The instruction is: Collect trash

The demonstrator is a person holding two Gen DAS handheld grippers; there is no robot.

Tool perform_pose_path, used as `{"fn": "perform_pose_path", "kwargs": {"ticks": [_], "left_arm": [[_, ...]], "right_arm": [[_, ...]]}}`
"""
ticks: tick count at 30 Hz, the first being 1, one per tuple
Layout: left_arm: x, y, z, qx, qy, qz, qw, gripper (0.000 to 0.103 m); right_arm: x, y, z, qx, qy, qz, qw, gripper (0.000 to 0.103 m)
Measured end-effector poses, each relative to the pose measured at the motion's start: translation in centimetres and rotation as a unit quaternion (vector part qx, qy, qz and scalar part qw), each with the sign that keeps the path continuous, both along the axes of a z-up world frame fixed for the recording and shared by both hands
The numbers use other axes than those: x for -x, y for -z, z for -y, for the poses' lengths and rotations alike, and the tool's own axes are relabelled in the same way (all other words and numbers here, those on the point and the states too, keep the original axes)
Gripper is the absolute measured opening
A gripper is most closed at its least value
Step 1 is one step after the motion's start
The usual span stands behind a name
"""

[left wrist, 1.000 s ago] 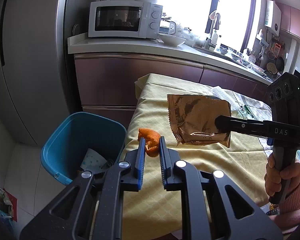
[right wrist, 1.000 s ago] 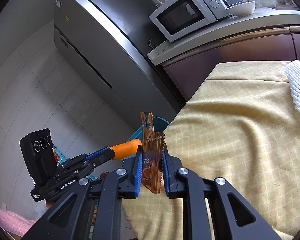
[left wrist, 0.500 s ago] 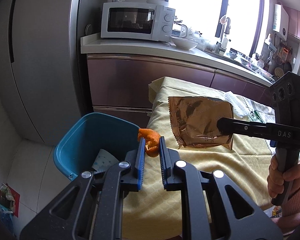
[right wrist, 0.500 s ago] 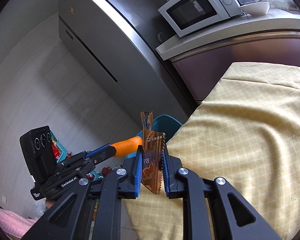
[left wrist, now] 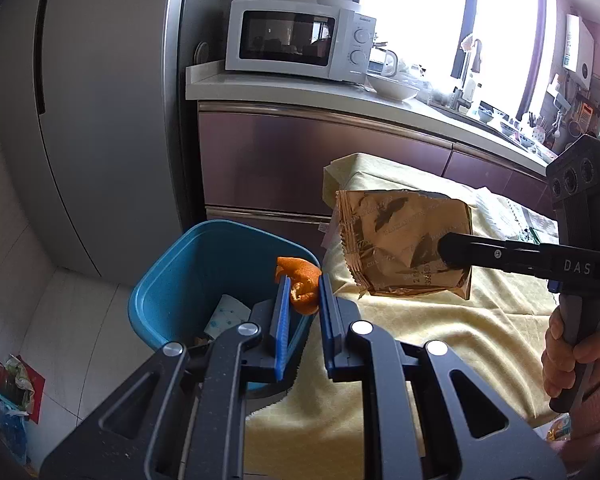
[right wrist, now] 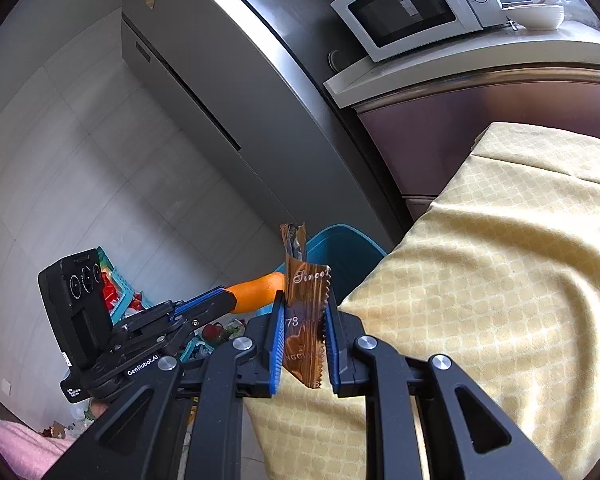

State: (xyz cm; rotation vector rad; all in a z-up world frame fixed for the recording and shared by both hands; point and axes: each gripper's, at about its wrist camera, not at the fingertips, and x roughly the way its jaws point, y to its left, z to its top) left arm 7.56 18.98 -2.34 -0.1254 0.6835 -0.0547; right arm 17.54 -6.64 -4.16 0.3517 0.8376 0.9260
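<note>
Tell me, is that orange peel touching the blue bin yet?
Apart. In the left wrist view the orange peel sits clamped in the left gripper, held in the air above the blue bin.

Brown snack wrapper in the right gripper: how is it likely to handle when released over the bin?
The brown snack wrapper looks flat and empty, so probably very light and apt to flutter rather than drop straight. Its creased foil stands out sideways from the right gripper, suggesting some stiffness. The glossy surface may be slippery. It hangs beside the blue bin, over the table edge.

The blue bin's (left wrist: 188,276) floor is mostly hidden behind the left gripper (left wrist: 303,300); its contents are unclear.
</note>
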Motion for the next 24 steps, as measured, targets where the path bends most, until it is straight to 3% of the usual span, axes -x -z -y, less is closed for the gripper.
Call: {"fn": "perform_pose_path", "kwargs": {"ticks": [24], "left_arm": [[-1.6,2.1,-2.8,0.004,-0.035,-0.017,0.9992,0.014]], "right_arm": [[-1.4,0.0,-5.0,0.034,-0.03,-0.004,0.999,0.017]]}}
